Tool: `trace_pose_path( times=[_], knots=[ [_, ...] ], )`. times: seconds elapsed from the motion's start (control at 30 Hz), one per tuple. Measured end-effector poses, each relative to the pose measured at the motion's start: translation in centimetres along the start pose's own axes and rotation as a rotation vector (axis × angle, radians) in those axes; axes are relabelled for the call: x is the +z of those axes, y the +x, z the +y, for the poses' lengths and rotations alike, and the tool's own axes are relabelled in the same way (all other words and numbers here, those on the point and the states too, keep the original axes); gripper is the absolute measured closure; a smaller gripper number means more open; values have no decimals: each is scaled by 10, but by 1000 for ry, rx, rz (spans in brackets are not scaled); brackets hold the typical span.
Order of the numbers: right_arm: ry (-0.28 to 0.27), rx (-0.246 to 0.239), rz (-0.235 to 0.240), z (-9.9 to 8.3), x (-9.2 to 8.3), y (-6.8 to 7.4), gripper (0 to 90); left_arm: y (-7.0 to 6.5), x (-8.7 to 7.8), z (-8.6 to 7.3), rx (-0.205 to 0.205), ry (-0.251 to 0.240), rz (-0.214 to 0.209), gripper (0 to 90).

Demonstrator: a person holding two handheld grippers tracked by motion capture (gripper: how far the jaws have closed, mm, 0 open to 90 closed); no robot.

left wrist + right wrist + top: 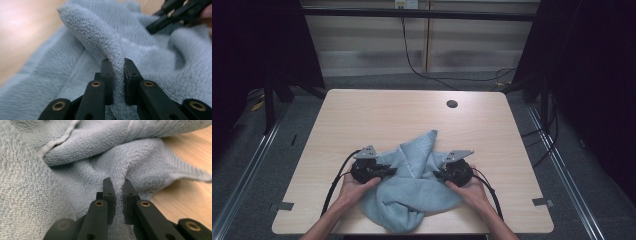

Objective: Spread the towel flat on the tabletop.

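A crumpled grey-blue towel [409, 187] lies on the near half of a pale wooden table [362, 115], one corner pointing toward the far edge and its bulk bunched at the near edge, between a person's two hands. The left gripper [388, 171] meets the towel's left side, the right gripper [438, 174] its right side, the two facing each other across the cloth.

In the left gripper view, the black jaws are clamped on a raised ridge of plush towel [100, 42]; the fold rises from between the pads [129, 75] and arches up and away to the upper left. The other gripper [155, 26] shows at the upper right, resting against the same cloth.

In the right gripper view, the jaws are likewise pinched on a thin fold of towel [82, 170], the pile squeezed flat between the pads [110, 192]. A hemmed edge [56, 141] curls across the upper left, and bare table [190, 195] shows to the right, beyond the towel's ribbed border.

A round cable hole [452, 104] sits near the table's far edge, well apart from the towel.
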State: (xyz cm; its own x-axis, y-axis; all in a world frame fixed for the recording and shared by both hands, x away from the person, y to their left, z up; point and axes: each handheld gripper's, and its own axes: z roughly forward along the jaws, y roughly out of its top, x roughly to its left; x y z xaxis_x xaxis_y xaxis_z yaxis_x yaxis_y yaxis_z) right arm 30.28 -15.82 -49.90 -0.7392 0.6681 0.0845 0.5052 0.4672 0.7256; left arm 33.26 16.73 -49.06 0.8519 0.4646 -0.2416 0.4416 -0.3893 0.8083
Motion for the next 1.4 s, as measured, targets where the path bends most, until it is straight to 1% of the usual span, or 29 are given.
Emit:
trace_pose_path(
  times=[0.07,0.1,0.13,0.2,0.27,0.3,0.37,0.43,0.47,0.57,0.6,0.63,0.67,0.73,0.77,0.8,0.87,0.9,0.93,1.07,1.1,1.13,1.17,1.2,1.23,1.3,1.33,1.37,1.4],
  knots=[
    [-48,45,3,4,-8,-7,847,2,-14,5,-15,-66,1,816],
    [-73,63,-5,7,-14,-11,847,3,-30,10,-17,-119,19,817],
    [-73,63,-5,7,-14,-11,847,3,-30,10,-17,-119,19,818],
    [-128,99,-46,13,-34,-22,846,6,-52,15,-33,-192,48,819],
    [-147,106,-60,15,-41,-26,846,7,-58,17,-33,-207,62,820],
    [-188,139,-81,20,-55,-35,846,9,-64,18,-48,-235,58,820],
    [-200,143,-88,24,-62,-39,846,13,-75,21,-84,-292,38,819],
    [-269,193,-91,36,-84,-53,847,17,-85,24,-98,-316,68,820],
    [-269,193,-91,36,-84,-53,847,18,-89,26,-103,-329,77,820],
    [-329,205,-156,59,-112,-69,849,22,-103,40,-107,-376,99,824],
    [-329,205,-156,59,-112,-69,849,23,-109,47,-102,-389,113,824],
    [-353,200,-183,74,-123,-75,850,24,-119,64,-70,-397,154,824],
    [-353,200,-183,74,-123,-75,850,24,-119,64,-70,-397,154,824],
    [-373,201,-192,90,-132,-81,851,26,-130,82,-53,-414,187,824],
    [-395,203,-201,105,-142,-87,852,29,-141,99,-30,-425,228,825],
    [-395,203,-201,105,-142,-87,852,29,-141,99,-30,-425,228,825],
    [-418,184,-231,129,-155,-94,854,33,-156,122,-7,-461,253,829],
    [-418,184,-231,129,-155,-94,854,33,-156,122,-7,-461,253,837],
    [-437,163,-253,145,-165,-97,854,31,-162,136,19,-469,278,839],
    [-493,141,-274,165,-177,-96,855,25,-170,149,65,-497,305,839],
    [-527,133,-281,167,-181,-94,855,21,-173,147,82,-509,299,839],
    [-527,133,-281,167,-181,-94,855,21,-173,147,82,-509,299,839],
    [-523,129,-276,159,-178,-91,855,15,-170,135,100,-493,295,840],
    [-509,131,-270,151,-174,-88,855,15,-170,135,100,-493,295,841],
    [-509,131,-270,151,-174,-88,855,13,-167,125,95,-482,281,841],
    [-458,128,-252,129,-162,-82,855,9,-157,99,79,-447,256,841],
    [-415,136,-223,101,-149,-76,855,7,-151,85,76,-427,244,841],
    [-415,136,-223,101,-149,-76,855,5,-144,71,62,-409,232,841],
    [-394,142,-214,86,-143,-72,855,4,-138,56,46,-388,227,841]
  ],
)
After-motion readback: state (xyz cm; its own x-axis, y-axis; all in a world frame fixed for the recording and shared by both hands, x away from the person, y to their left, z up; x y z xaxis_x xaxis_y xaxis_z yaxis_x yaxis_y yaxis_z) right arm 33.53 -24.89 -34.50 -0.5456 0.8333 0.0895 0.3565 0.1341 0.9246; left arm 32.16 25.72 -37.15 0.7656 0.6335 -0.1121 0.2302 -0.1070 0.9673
